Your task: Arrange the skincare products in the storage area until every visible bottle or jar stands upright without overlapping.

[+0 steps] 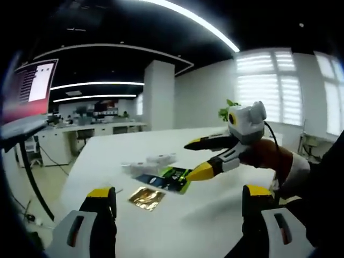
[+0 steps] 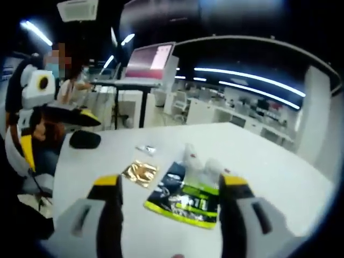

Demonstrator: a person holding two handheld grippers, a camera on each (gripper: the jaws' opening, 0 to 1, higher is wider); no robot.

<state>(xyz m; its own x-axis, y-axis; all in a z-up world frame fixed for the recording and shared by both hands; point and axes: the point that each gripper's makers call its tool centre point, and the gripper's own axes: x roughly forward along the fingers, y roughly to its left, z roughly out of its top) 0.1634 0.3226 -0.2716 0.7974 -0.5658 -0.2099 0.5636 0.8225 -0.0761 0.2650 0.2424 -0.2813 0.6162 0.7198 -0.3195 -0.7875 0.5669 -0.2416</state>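
Two tools are seen above a white table. In the left gripper view the left tool is held with its yellow-tipped jaws spread wide and nothing between them. The right tool enters that view from three o'clock, its jaws parted and empty, hovering over the products.

Near the table's middle lies a flat dark sachet with a lime-green band, lying down rather than upright. Just beyond it, at twelve o'clock, white skincare containers are lying on their sides, partly over the sachet's far edge; their exact kind cannot be told. A gold foil packet lies flat at nine o'clock of the sachet, apart from it. A small clear wrapper lies farther back.

In the right gripper view the right tool is spread wide and empty, the sachet framed between its jaws. The left tool is seen at nine o'clock, its jaws apart.
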